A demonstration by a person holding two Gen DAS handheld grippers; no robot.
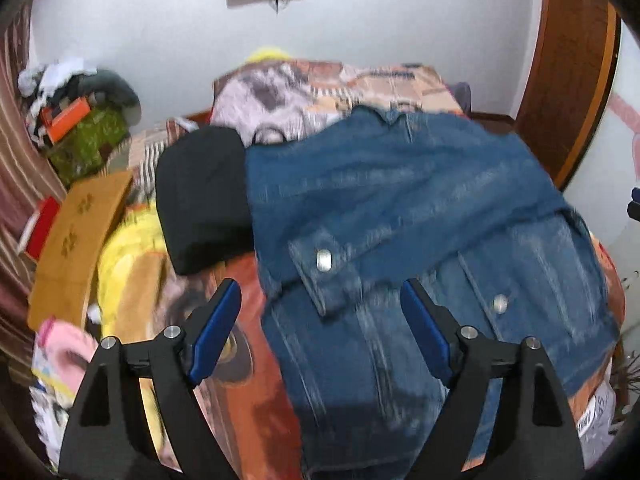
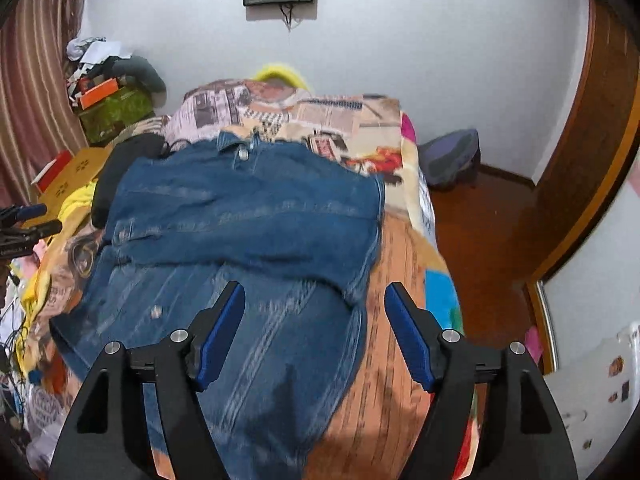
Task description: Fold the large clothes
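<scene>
A blue denim jacket (image 1: pixel 400 208) lies spread on the bed, with a sleeve folded across its body and the cuff button (image 1: pixel 323 260) showing. It also shows in the right wrist view (image 2: pixel 248 216). My left gripper (image 1: pixel 320 300) is open and empty, hovering above the jacket's lower left part. My right gripper (image 2: pixel 314 304) is open and empty, above the jacket's lower right edge. The left gripper's tips (image 2: pixel 28 220) show at the left edge of the right wrist view.
The bed has a patterned orange cover (image 2: pixel 380 360). A black folded cloth (image 1: pixel 200 196) lies left of the jacket, with yellow cloth (image 1: pixel 128 260) and a cardboard box (image 1: pixel 76 240) further left. A cluttered pile (image 1: pixel 80 112) stands by the curtain. A wooden door (image 1: pixel 568 80) is on the right.
</scene>
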